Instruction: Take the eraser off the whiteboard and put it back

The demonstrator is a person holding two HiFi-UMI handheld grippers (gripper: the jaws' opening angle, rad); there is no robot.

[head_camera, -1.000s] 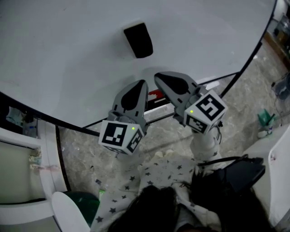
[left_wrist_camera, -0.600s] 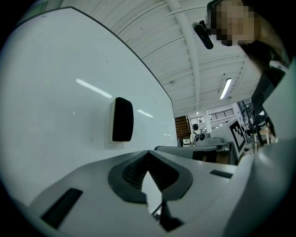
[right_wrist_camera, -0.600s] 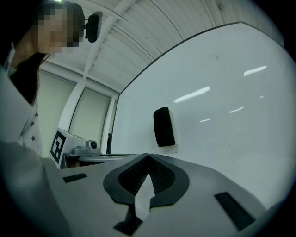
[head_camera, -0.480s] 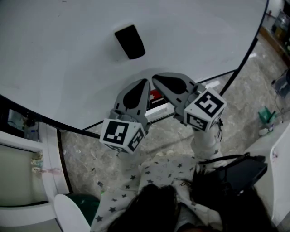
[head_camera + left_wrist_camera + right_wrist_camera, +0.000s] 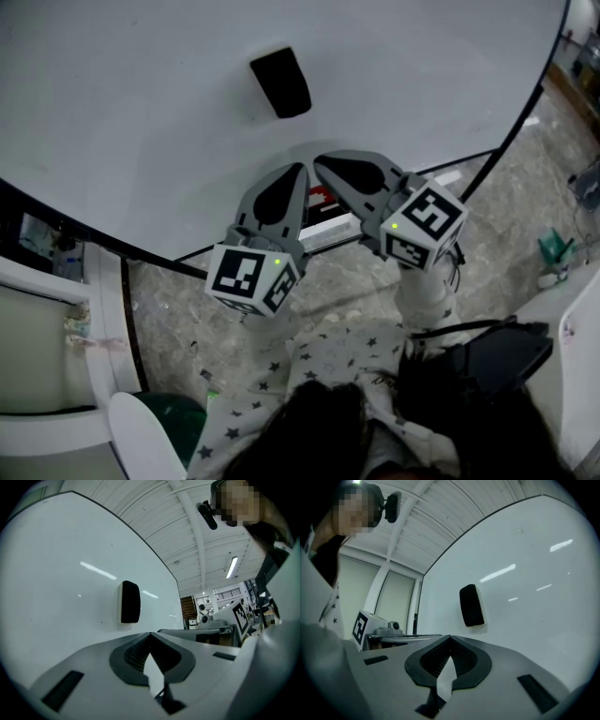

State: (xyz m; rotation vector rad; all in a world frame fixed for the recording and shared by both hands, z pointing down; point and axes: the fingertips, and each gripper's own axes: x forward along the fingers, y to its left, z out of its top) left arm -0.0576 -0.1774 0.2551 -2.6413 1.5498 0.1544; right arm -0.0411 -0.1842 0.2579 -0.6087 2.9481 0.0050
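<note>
The white whiteboard bears a black rectangular eraser. The left gripper and right gripper are clenched empty, hiding most of the tray ledge.

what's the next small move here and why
Likely open the right gripper and ease it toward the eraser. The eraser sits on the whiteboard, untouched, while this gripper and the left gripper are both shut, empty and short of it.

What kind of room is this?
Probably a classroom or workroom: a big whiteboard with a black eraser stuck on it, a speckled stone floor below, and a strip light on the ceiling.
</note>
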